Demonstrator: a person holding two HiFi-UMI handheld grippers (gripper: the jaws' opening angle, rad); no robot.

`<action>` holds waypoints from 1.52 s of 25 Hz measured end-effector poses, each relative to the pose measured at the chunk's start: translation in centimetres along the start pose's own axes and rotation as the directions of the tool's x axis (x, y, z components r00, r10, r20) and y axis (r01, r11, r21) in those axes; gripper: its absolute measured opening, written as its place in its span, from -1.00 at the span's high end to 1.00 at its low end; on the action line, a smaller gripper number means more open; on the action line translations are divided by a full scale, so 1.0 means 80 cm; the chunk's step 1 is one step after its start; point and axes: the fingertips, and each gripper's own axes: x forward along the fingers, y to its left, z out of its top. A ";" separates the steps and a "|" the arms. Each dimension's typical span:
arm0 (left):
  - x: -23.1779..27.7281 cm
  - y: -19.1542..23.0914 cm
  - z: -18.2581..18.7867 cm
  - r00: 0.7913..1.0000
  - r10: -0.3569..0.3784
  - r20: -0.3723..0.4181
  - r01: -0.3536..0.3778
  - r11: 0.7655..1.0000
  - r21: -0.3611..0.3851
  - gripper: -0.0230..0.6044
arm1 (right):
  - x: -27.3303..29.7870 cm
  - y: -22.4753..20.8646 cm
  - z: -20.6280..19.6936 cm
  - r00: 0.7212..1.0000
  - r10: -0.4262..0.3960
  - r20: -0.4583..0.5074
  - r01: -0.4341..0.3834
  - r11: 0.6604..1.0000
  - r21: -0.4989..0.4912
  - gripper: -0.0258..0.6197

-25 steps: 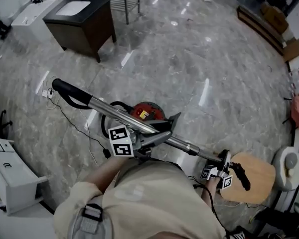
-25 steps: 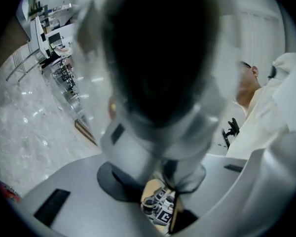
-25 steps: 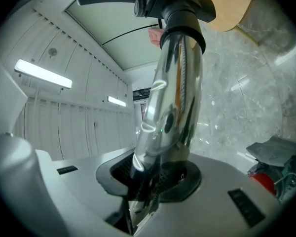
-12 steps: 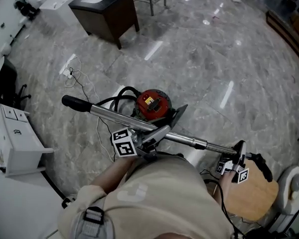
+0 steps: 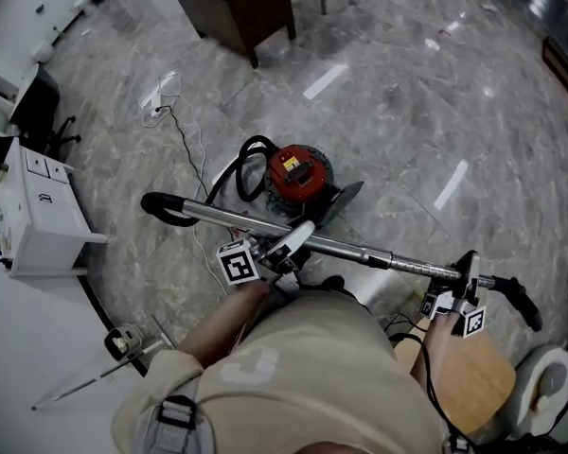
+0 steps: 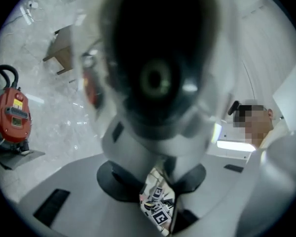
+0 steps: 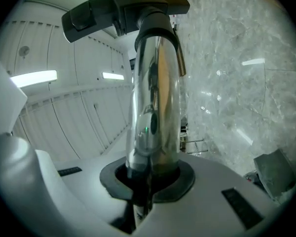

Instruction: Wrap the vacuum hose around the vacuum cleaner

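Risk, slip: the chrome wand is smooth and long. If my right pinch is too light, the floor head end sags or rolls.
Risk, tug: the hose lies in a loose loop just beside the vacuum cleaner on the floor ahead, unwrapped. A hard swing of the wand could tip the canister.
Left gripper: clamped partway on the wand's thick grey section.
Right gripper: jaws have just been closing and are nearly together, pinching the chrome tube.

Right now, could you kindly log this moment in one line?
left gripper: shut on wand | right gripper: jaws just been closing on wand | vacuum cleaner: on floor
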 end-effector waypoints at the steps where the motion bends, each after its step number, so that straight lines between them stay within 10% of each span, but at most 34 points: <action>1: -0.003 0.009 -0.002 1.000 0.017 0.015 -0.017 0.999 -0.032 0.56 | 0.007 0.000 -0.002 1.000 -0.009 -0.015 0.009 1.000 -0.006 0.82; 10: -0.031 0.076 -0.002 0.986 0.145 0.086 -0.116 0.952 -0.282 0.36 | 0.024 -0.028 -0.009 0.984 -0.174 -0.020 0.173 0.984 -0.049 0.83; 19: -0.107 0.141 0.016 0.951 0.300 0.075 -0.270 0.924 -0.272 0.20 | 0.045 -0.031 -0.004 0.969 -0.247 0.003 0.246 0.962 -0.116 0.83; 26: -0.138 0.149 -0.035 0.967 0.157 -0.201 -0.223 0.903 -0.366 0.19 | 0.124 0.004 -0.003 0.974 -0.223 -0.037 0.207 0.945 -0.252 0.83; 30: -0.180 0.154 -0.069 0.895 0.066 -0.442 -0.270 0.868 -0.417 0.20 | 0.185 0.057 -0.007 0.979 -0.192 -0.074 0.151 0.915 -0.375 0.83; 36: -0.273 0.198 -0.097 0.702 0.121 -0.702 -0.425 0.862 -0.277 0.20 | 0.263 0.119 -0.022 0.984 -0.142 -0.111 0.070 0.869 -0.490 0.83; 38: -0.292 0.213 -0.090 0.728 0.141 -0.671 -0.454 0.833 -0.317 0.20 | 0.276 0.127 -0.029 0.979 -0.137 -0.151 0.042 0.860 -0.509 0.83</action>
